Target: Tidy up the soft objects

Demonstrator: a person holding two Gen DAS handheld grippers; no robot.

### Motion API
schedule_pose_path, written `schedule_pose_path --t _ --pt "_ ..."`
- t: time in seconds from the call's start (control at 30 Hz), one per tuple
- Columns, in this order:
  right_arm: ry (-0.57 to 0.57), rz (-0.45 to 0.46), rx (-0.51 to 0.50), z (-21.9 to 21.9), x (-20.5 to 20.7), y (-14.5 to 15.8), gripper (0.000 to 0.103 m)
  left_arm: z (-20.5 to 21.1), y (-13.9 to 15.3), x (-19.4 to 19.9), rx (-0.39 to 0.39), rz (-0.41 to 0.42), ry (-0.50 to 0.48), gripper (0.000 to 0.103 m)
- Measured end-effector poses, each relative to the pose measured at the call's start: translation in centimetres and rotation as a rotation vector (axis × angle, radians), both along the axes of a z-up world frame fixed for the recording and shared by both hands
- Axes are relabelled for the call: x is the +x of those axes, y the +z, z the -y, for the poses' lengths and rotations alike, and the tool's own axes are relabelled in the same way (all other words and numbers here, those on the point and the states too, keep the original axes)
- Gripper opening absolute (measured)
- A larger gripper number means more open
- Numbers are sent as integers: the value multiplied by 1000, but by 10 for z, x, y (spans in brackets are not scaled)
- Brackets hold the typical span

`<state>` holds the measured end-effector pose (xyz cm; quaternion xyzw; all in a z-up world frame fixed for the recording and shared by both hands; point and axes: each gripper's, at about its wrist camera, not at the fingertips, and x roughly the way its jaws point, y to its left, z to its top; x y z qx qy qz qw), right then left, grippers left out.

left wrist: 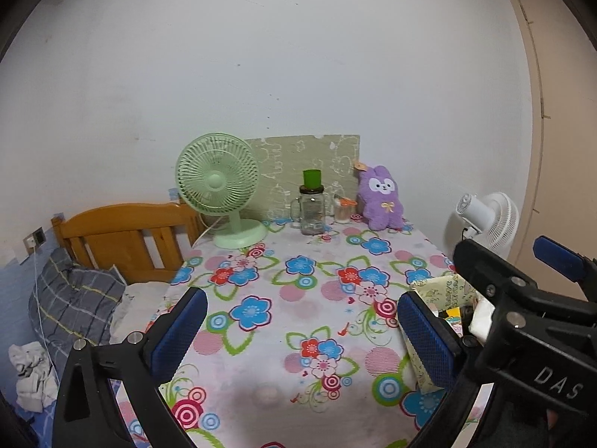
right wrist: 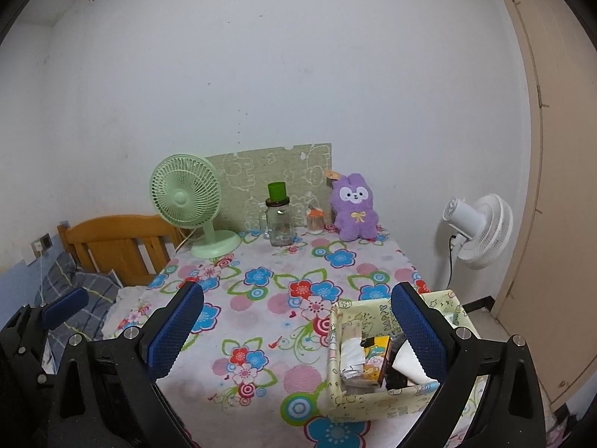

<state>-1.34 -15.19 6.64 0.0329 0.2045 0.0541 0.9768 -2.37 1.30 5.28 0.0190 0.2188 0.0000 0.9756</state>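
A purple plush bunny (left wrist: 380, 198) (right wrist: 353, 207) sits upright at the table's far edge against a green patterned board. My left gripper (left wrist: 302, 336) is open and empty above the near part of the flowered tablecloth (left wrist: 298, 298). My right gripper (right wrist: 298, 332) is open and empty, its right finger over a pale yellow fabric box (right wrist: 373, 395) holding packets and papers. The box also shows in the left wrist view (left wrist: 440, 291), behind the right gripper's body.
A green desk fan (left wrist: 220, 186) (right wrist: 186, 198), a glass jar with a green cup on it (left wrist: 311, 205) (right wrist: 278, 216) and a small jar (left wrist: 342, 209) stand at the back. A wooden bed headboard (left wrist: 127, 239) and pillow lie left. A white fan (right wrist: 477, 231) stands right.
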Motion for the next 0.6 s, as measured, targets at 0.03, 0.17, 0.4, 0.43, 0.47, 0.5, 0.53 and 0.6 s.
schedule_pose_path --t 0.03,0.17,0.4,0.43,0.47,0.5,0.53,0.6 --pt "0 1 -2 0 -1 0 102 -2 0 -1 -1 3 6 103" --pt "-4 5 -1 1 -4 0 102 -8 0 -3 -9 8 24 103" --pt "-22 7 -2 5 -9 -1 102 -15 -1 -5 -25 16 41 103" --pt "-25 6 -3 5 -9 -1 102 -16 -1 -6 -29 18 43 103" --pt "-26 6 -3 5 -9 -1 102 -17 0 -6 -30 19 45 103" --pt "-27 5 -2 5 -10 -2 102 -17 -1 -6 -31 19 47 103" --pt "-28 4 0 5 -10 -2 102 -18 -1 -7 -33 20 48 103" --pt "-27 4 0 5 -10 -2 102 -19 -1 -7 -35 20 49 103"
